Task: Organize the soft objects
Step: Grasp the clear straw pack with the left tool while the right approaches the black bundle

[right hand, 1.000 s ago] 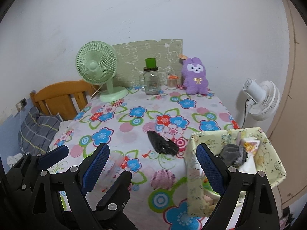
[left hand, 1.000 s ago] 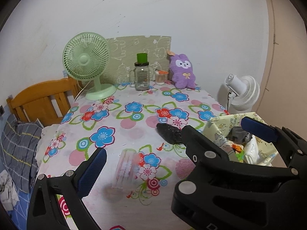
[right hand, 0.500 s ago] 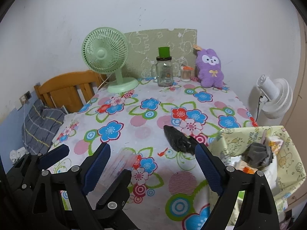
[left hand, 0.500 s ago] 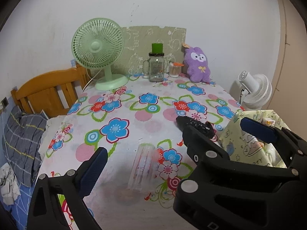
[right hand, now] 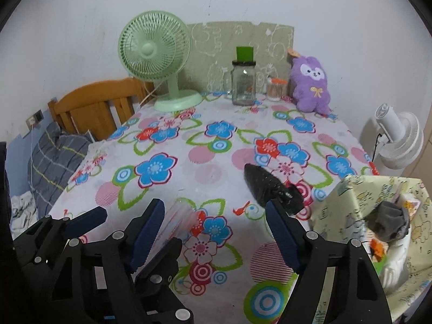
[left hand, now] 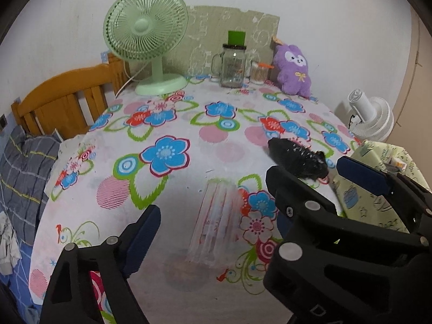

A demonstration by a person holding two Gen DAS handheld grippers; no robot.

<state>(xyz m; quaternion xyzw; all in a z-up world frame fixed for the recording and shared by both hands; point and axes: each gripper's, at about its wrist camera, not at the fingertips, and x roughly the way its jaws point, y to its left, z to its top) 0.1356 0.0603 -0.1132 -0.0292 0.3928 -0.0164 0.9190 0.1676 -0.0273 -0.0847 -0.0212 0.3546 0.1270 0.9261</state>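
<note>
A black soft bundle (left hand: 298, 158) lies on the flowered tablecloth, right of centre; it also shows in the right wrist view (right hand: 272, 189). A clear plastic packet (left hand: 216, 221) lies nearer the front edge, also in the right wrist view (right hand: 181, 218). A yellow-green fabric basket (right hand: 348, 210) at the right edge holds a grey cloth (right hand: 388, 221) and other soft items; it shows in the left wrist view (left hand: 378, 197) too. A purple plush (right hand: 311, 83) sits at the back. My left gripper (left hand: 248, 202) and my right gripper (right hand: 216, 232) are both open and empty above the front edge.
A green desk fan (left hand: 147, 40), a glass jar with a green lid (left hand: 233, 64) and a small cotton-swab jar (left hand: 259, 73) stand at the back. A wooden headboard (left hand: 62, 105) and grey plaid bedding (left hand: 24, 172) are left. A white fan (right hand: 399, 140) is right.
Both grippers have swung left and tipped down toward the table. The basket has slid toward the right edge of both views. Nothing was picked up.
</note>
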